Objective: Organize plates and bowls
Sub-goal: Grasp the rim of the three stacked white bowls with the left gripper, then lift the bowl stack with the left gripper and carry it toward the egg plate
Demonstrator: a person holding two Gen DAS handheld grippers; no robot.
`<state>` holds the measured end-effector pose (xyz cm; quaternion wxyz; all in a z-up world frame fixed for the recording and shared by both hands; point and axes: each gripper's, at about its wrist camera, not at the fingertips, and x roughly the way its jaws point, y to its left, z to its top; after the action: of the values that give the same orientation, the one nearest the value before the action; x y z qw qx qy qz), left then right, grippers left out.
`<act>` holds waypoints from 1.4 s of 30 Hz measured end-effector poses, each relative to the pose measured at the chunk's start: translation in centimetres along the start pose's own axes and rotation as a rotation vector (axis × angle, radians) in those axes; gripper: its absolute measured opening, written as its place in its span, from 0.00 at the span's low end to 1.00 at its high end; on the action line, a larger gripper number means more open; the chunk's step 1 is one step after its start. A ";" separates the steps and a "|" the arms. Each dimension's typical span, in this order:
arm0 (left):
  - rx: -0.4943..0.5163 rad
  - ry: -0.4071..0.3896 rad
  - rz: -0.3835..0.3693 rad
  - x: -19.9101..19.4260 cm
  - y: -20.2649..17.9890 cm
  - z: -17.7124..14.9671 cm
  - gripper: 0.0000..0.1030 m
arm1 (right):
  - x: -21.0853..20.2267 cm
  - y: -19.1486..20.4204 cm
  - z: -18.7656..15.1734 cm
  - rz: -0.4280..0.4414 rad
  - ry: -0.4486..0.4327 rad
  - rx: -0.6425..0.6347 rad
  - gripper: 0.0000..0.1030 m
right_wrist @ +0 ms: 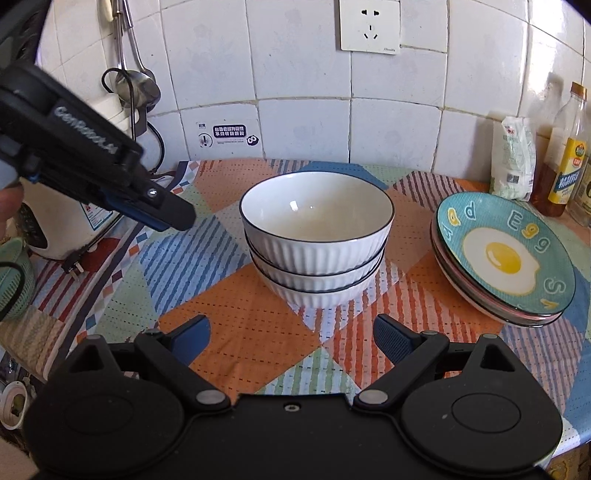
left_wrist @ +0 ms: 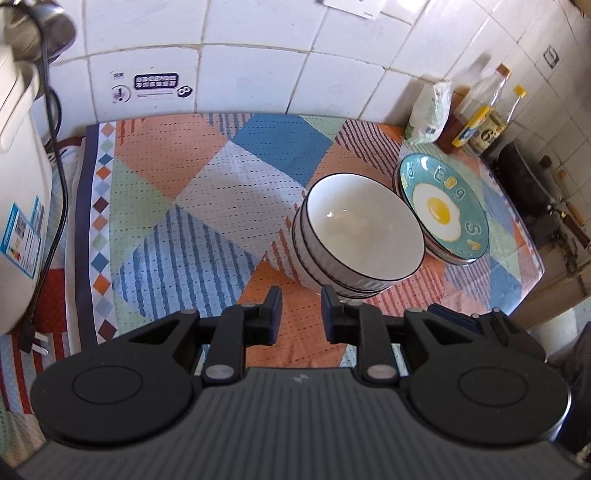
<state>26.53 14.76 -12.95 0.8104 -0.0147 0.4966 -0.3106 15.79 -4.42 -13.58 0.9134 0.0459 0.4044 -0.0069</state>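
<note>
Three bowls [right_wrist: 317, 240] nested in one stack, sitting mid-cloth on the tablecloth [right_wrist: 236, 332]. Stack of plates [right_wrist: 502, 258] just right of the bowls, not touching as far as I can tell. Behind the plates, against the tiled wall [right_wrist: 303, 125]: a bag [right_wrist: 515, 162], then oil bottles [right_wrist: 565, 166] to its right. Rice cooker [right_wrist: 62, 229] at the far left of the cloth, its plug [right_wrist: 75, 264] lying on the cloth in front of it. Wall socket [right_wrist: 370, 26] above the bowls. Ladle [right_wrist: 138, 83] hangs on the wall above the cooker. Left gripper [right_wrist: 173, 218] hangs left of the bowl stack, above the cloth; right gripper [right_wrist: 291, 336] in front of the stack.
</note>
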 end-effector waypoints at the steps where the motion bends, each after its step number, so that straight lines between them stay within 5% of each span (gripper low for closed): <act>1: -0.013 -0.009 -0.007 -0.1 0.3 -0.2 0.24 | 0.2 -0.1 -0.1 -0.004 0.000 0.002 0.94; 12: -0.069 -0.140 -0.135 0.6 1.0 -0.1 0.43 | 5.5 -0.8 -1.1 -0.064 -0.026 0.011 0.95; 18: -0.103 -0.081 -0.163 4.4 1.5 1.5 0.49 | 7.5 -0.8 -0.7 -0.054 -0.044 0.066 0.95; 23: -0.207 0.044 -0.179 8.0 2.6 2.5 0.52 | 8.7 -0.4 -0.1 -0.033 -0.040 0.056 0.96; 27: -0.110 0.047 -0.123 8.8 1.4 3.3 0.52 | 9.2 -0.7 0.5 -0.037 -0.039 0.067 0.96; 37: -0.202 0.139 -0.160 12.4 2.3 4.1 0.51 | 10.4 -1.8 1.3 -0.001 -0.050 0.104 1.00; 42: -0.171 0.129 -0.155 12.4 1.7 3.8 0.47 | 10.4 -2.3 1.6 0.021 -0.038 0.129 1.00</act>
<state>34.34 8.66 -21.47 0.7460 -0.1022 0.5698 -0.3291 23.89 -6.62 -20.41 0.9160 0.1089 0.3853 -0.0244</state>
